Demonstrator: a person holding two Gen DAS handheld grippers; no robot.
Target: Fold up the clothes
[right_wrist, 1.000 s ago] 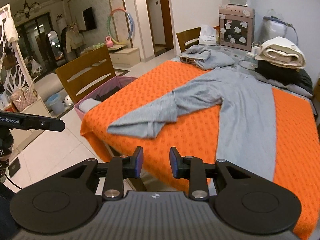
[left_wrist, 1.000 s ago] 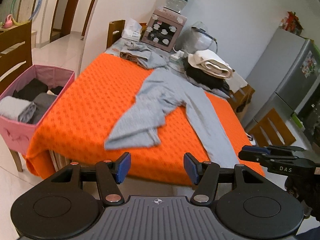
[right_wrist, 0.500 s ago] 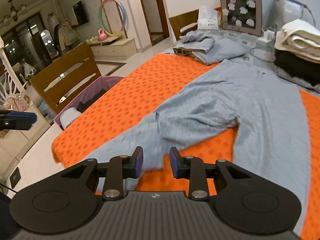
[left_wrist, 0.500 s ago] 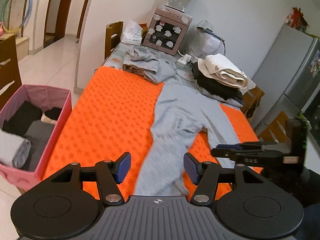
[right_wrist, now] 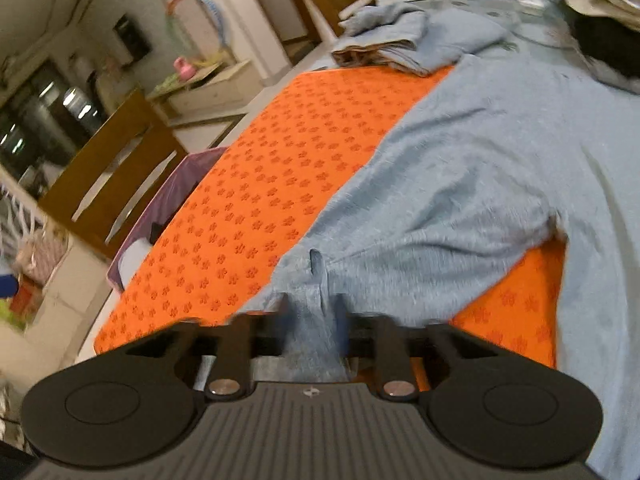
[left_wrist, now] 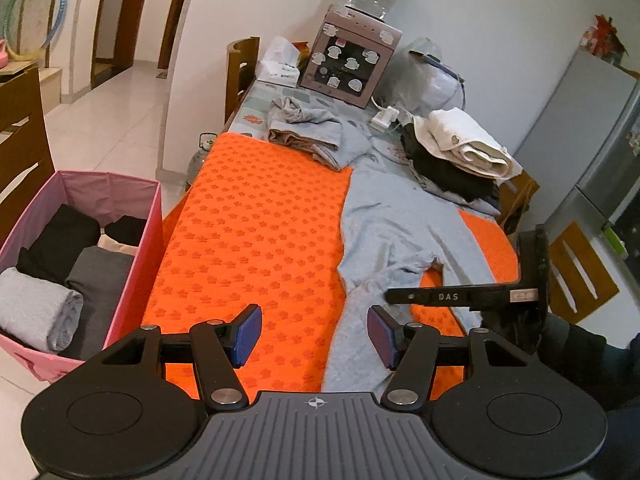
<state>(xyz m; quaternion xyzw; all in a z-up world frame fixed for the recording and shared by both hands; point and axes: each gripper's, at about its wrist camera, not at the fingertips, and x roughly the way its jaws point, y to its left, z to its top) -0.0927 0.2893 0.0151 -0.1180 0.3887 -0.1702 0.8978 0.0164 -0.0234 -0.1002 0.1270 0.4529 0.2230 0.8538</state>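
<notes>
Both claws have swung in over the tabletop since a second ago, and the right one has dropped onto the cloth. Left to right now: one pink storage bin beside the tabletop, holding several folded pieces, black, dark grey and one light grey roll. Next, one orange mat across the tabletop. The left claw hangs over its near edge, two blue pads apart, nothing between them. One grey long-sleeved top lies spread flat on the mat, sleeve trailing towards the near edge. The right claw is pinched tight on that sleeve's cuff, cloth bunched between its fingers. Far end: one crumpled grey garment, one stack, cream on black.
</notes>
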